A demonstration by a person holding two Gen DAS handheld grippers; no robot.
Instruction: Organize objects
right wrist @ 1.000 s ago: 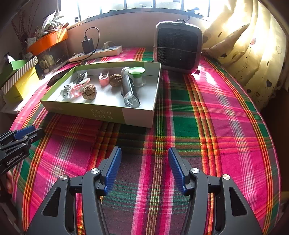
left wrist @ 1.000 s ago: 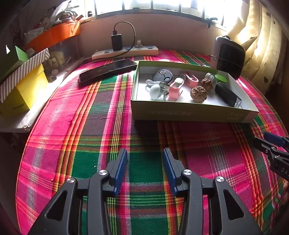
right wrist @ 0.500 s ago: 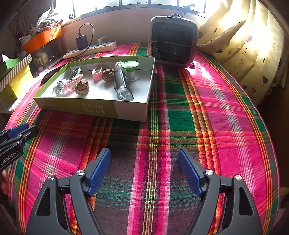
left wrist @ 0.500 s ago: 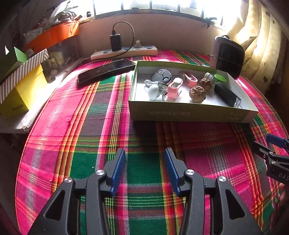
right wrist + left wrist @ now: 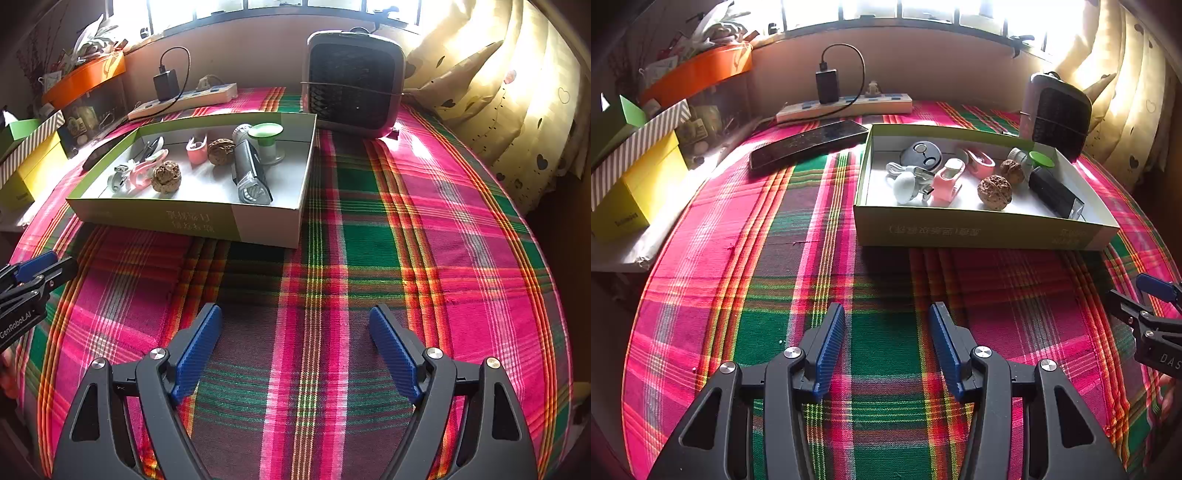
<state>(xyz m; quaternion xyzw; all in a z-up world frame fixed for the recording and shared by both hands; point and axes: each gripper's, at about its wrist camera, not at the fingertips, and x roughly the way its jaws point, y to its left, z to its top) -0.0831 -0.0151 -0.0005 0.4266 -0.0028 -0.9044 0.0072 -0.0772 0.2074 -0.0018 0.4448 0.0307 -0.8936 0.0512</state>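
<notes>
Walnuts inside the green box look light, hard, round; pinch across their middles, both grippers opening empty.

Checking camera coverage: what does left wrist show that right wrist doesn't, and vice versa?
Left wrist only: the full black phone lying on the cloth left of the box, and the grey round gadget in the box's far corner.

Right wrist only: the heater's whole front grille and the open stretch of plaid cloth right of the box.

Both: the green box, two walnuts, power strip, and each gripper, left and right, opening and empty.
</notes>
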